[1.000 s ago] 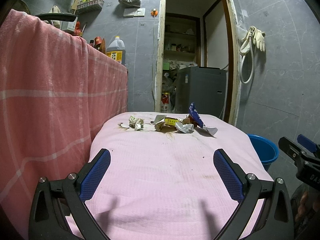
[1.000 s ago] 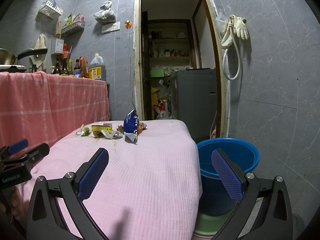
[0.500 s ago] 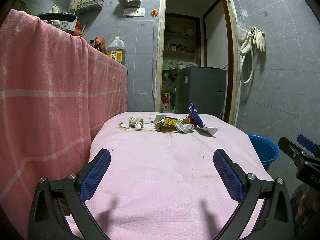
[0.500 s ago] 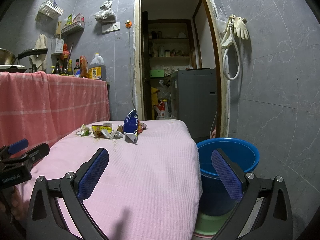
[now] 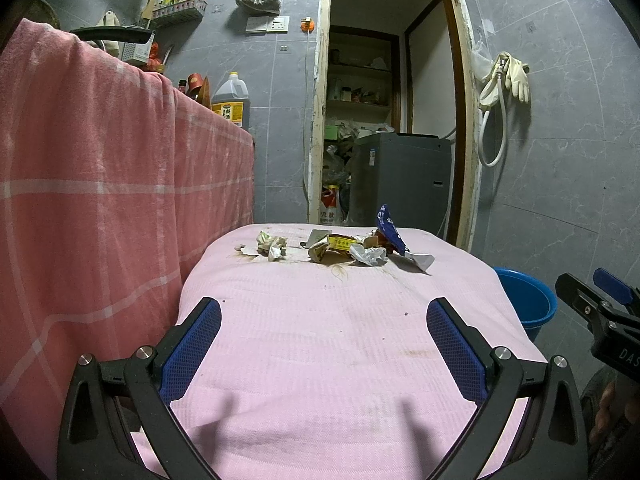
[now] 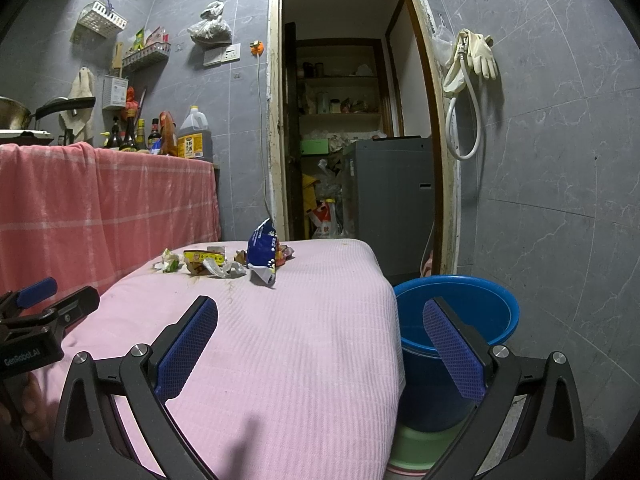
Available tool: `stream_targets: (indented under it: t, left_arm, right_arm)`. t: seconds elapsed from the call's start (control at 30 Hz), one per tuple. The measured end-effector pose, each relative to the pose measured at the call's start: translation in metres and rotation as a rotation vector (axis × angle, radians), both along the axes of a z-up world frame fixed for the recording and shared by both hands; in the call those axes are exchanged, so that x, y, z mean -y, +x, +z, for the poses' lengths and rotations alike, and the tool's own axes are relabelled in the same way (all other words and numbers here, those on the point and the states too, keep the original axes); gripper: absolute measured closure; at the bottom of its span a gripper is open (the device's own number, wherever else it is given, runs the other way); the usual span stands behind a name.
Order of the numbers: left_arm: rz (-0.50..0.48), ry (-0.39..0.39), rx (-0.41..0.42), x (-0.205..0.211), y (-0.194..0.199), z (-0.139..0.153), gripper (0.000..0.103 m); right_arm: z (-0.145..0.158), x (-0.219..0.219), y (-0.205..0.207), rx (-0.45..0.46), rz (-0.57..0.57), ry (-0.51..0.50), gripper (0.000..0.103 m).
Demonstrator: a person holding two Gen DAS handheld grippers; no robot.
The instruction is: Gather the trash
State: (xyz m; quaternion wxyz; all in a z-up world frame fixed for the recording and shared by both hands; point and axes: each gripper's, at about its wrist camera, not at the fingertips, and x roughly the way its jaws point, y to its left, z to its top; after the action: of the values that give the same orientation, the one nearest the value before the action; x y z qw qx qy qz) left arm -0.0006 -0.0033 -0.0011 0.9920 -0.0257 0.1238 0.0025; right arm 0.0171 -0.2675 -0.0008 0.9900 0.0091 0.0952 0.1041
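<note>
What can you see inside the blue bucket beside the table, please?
In the right wrist view, only the upper inner wall of the blue bucket shows, and it looks bare. Its bottom is hidden by the near rim and the right gripper.

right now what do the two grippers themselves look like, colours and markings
Both look alike. The left gripper has a black plastic frame with triangular cutouts, silver round screw heads, and two fingers faced with blue mesh-textured pads. The right gripper has the same build. Seen from the right wrist view, the left one's body carries white lettering reading GenRobot.AI. No cables or sleeves show.
</note>
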Motion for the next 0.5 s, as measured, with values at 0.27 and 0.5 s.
stream_targets:
  t: [0.27,0.5]
  left_arm:
    - [0.001,0.001,-0.001,0.0,0.0001,0.0001,0.002]
    - [0.0,0.001,-0.001,-0.0002,0.0,0.0001,0.002]
  right_arm:
    - [0.0004,-0.0007,-0.0001,-0.001,0.0,0.0,0.0]
    - [0.0004,-0.0012,0.0,-0.001,0.0,0.0,0.0]
